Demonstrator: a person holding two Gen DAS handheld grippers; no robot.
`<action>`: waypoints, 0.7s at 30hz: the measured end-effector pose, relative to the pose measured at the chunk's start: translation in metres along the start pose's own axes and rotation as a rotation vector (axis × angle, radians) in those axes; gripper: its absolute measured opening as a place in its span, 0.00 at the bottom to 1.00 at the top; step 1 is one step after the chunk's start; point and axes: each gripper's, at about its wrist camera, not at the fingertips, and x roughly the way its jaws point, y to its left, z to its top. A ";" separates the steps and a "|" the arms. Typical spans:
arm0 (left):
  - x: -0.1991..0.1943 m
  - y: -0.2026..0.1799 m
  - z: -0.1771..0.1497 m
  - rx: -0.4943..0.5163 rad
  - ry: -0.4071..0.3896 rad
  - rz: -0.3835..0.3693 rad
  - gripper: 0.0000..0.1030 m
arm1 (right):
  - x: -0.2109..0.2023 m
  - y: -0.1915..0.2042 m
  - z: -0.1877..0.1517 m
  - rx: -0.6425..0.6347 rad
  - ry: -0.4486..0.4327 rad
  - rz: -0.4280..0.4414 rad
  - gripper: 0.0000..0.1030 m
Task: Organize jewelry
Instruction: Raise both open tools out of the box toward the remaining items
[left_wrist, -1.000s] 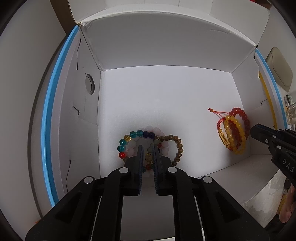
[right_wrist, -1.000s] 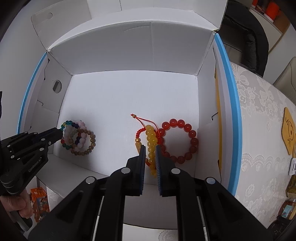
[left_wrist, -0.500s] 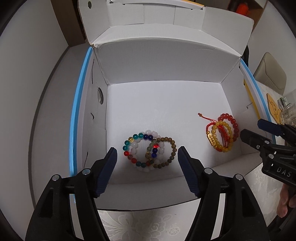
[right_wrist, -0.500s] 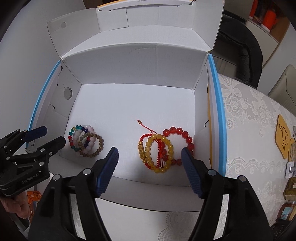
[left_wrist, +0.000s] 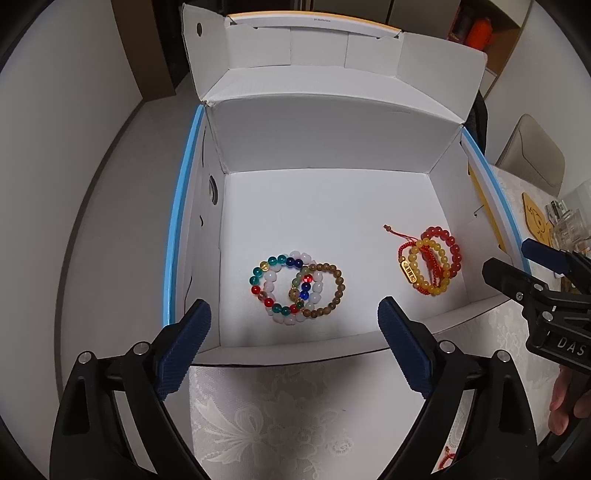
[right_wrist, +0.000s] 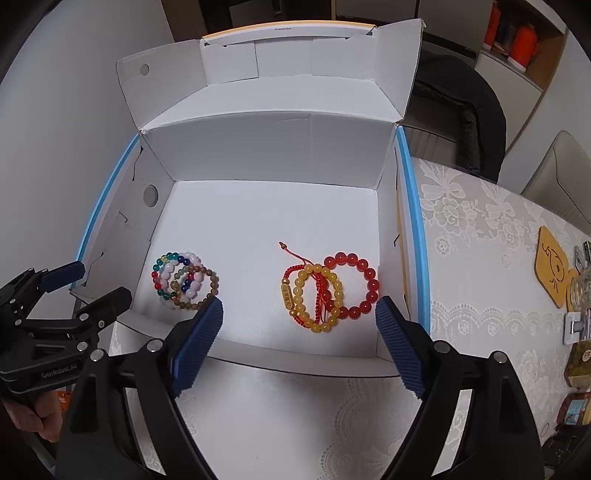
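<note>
An open white cardboard box (left_wrist: 325, 206) (right_wrist: 273, 218) with blue rims holds two piles of bead bracelets. On its left floor lie a multicolour, a pale pink and a brown bead bracelet (left_wrist: 295, 290) (right_wrist: 183, 280). On its right lie a red bead, a yellow bead and a red cord bracelet with a gold tag (left_wrist: 430, 266) (right_wrist: 328, 293). My left gripper (left_wrist: 293, 350) is open and empty, above the box's front edge. My right gripper (right_wrist: 299, 343) is open and empty, also at the front edge. Each gripper shows in the other's view, the right one (left_wrist: 517, 269) and the left one (right_wrist: 88, 284).
The box stands on a lace tablecloth (right_wrist: 480, 236). A yellow wooden coaster (right_wrist: 552, 267) and small jars lie at the right. A dark chair (right_wrist: 461, 107) stands behind the box. The box lid flaps (left_wrist: 347, 48) stand upright at the back.
Both grippers opened, let go of the bracelets and pulled back and up out of the box. The two bracelet piles now lie free on the box floor.
</note>
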 end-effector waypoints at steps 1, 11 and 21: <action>-0.003 -0.001 -0.002 0.000 -0.003 0.001 0.90 | -0.004 0.000 -0.002 -0.001 -0.009 -0.003 0.85; -0.025 -0.013 -0.026 0.008 -0.024 -0.016 0.92 | -0.035 -0.008 -0.028 0.012 -0.053 -0.016 0.88; -0.046 -0.025 -0.051 0.012 -0.041 -0.020 0.94 | -0.055 -0.019 -0.063 0.043 -0.063 -0.015 0.93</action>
